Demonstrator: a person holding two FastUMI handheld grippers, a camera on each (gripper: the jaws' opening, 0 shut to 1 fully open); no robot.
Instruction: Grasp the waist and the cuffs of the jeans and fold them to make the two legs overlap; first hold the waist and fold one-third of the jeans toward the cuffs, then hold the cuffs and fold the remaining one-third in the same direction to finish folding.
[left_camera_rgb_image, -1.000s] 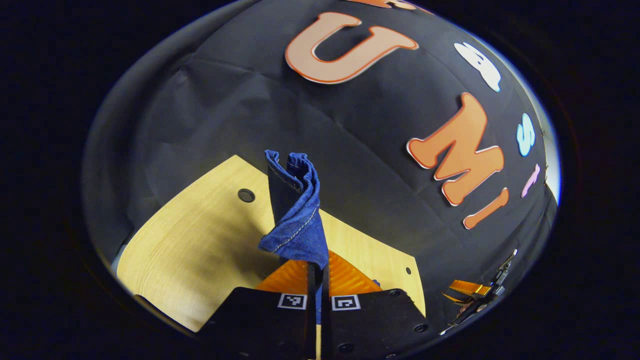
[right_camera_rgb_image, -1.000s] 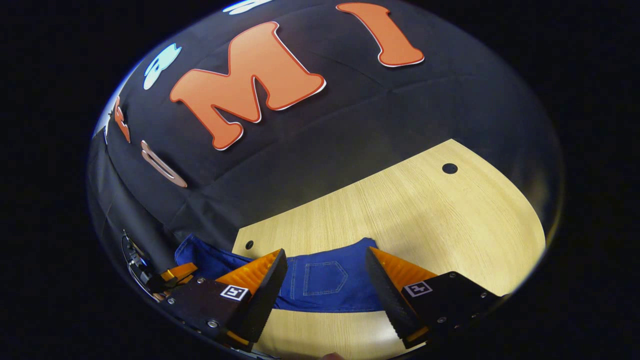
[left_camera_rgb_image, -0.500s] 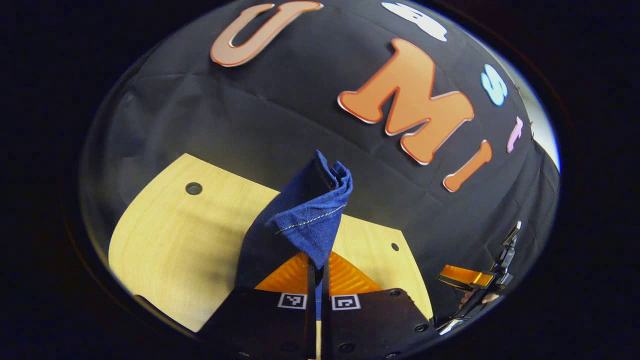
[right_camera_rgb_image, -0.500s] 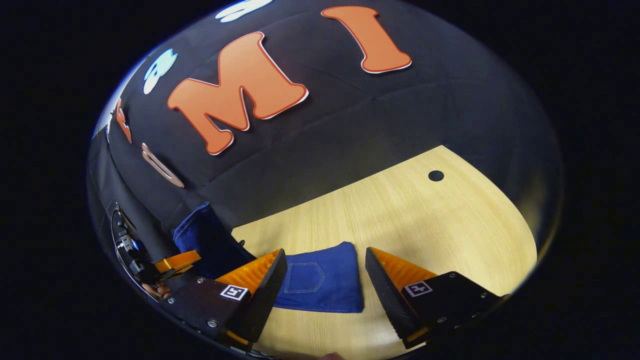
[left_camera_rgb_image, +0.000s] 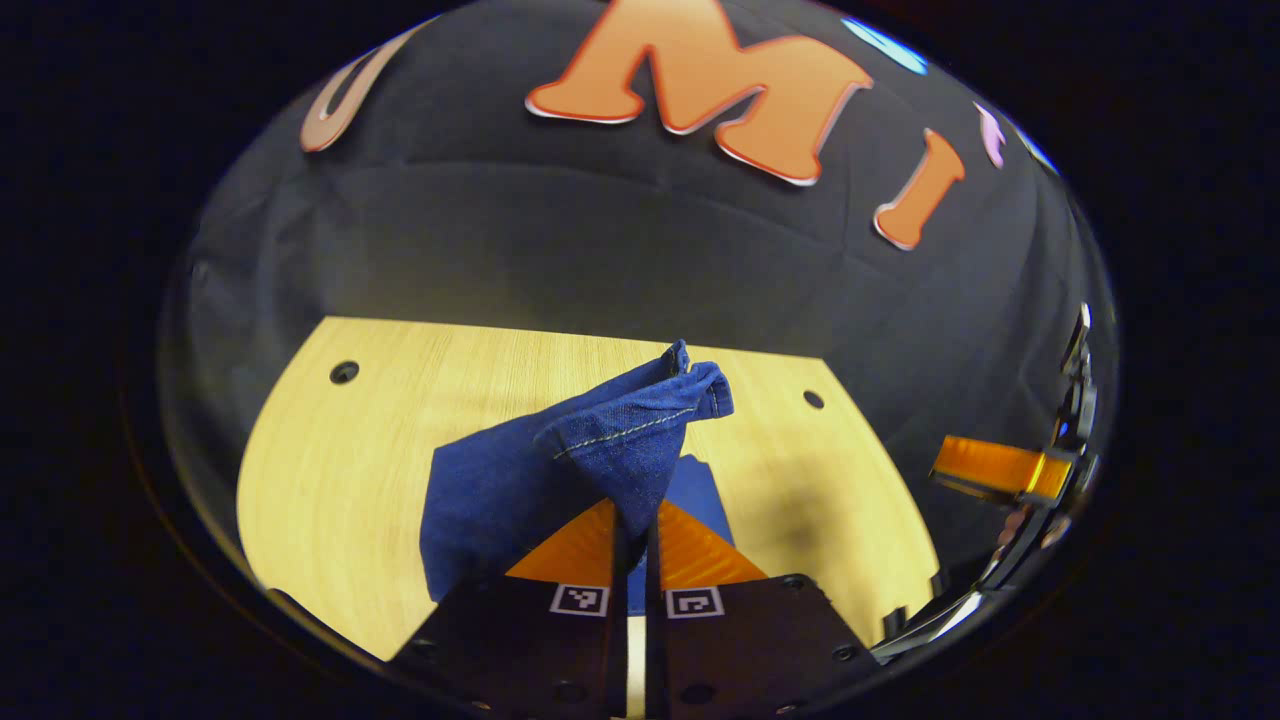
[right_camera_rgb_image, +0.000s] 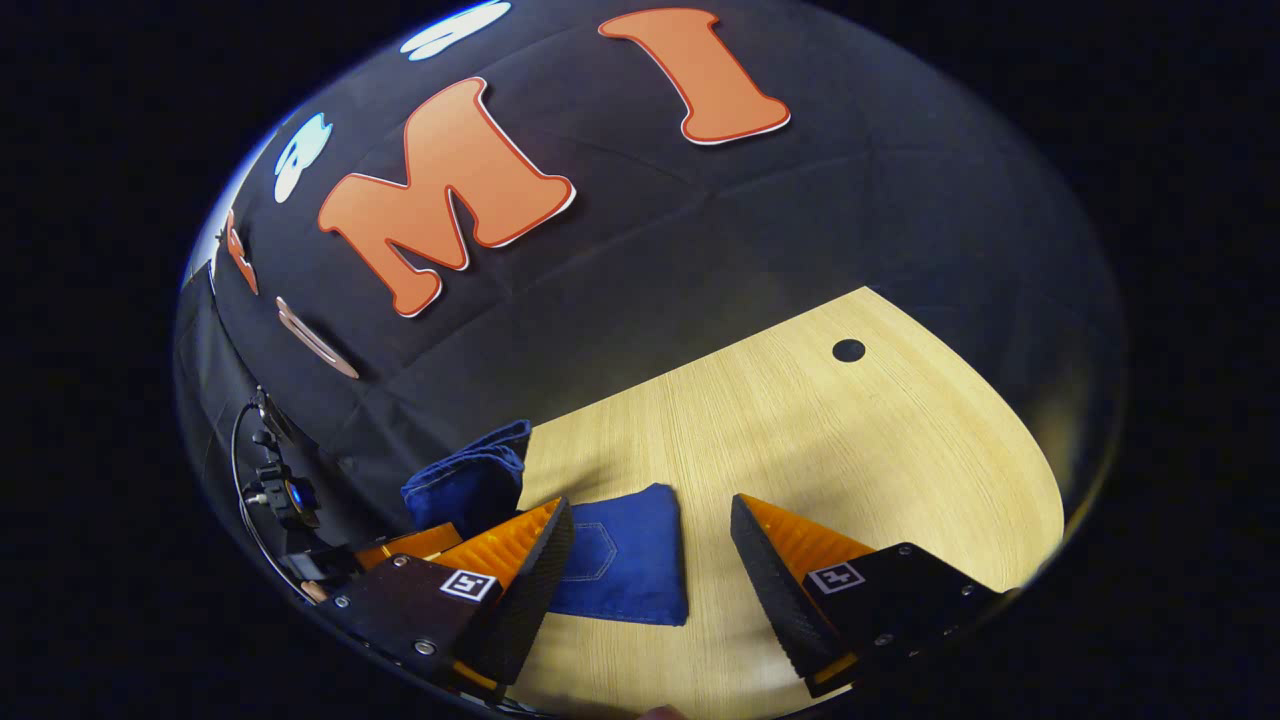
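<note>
- Left gripper view showed the left hand-held gripper (left_camera_rgb_image: 632, 530) clenched on a bunched fold of the dark blue denim jeans (left_camera_rgb_image: 600, 450), both fingers pressing the cloth, with the stitched hem end (left_camera_rgb_image: 690, 385) rising just ahead of the fingertips and above the pale wooden bench (left_camera_rgb_image: 330, 470).
- The rest of the denim hung down from that pinch to the bench below and to the left of the fingers; a flat folded part lay on the wood just beyond them.
- Right gripper view showed the right hand-held gripper (right_camera_rgb_image: 645, 560) released, jaws standing wide apart, with the folded stack and its back pocket (right_camera_rgb_image: 590, 550) lying on the bench between and just ahead of the fingers, untouched.
- In that view the lifted cuff bundle (right_camera_rgb_image: 470, 475) hung to the left of the right gripper's fingers, beside the left gripper's body (right_camera_rgb_image: 400, 545).
- Risk: the pinch held a crumpled wad rather than a flat edge, so the layers could slide out unevenly and one cuff might drop short of the stack.
- Risk: laid down bunched, the last third would likely land twisted or askew, leaving the legs misaligned.
- Risk: nothing pinned the folded stack, so drag from the carried cloth could pull it along the bench or peel open the earlier fold.
- Risk: the open right fingers sat close to the stack and could snag the descending cloth.
</note>
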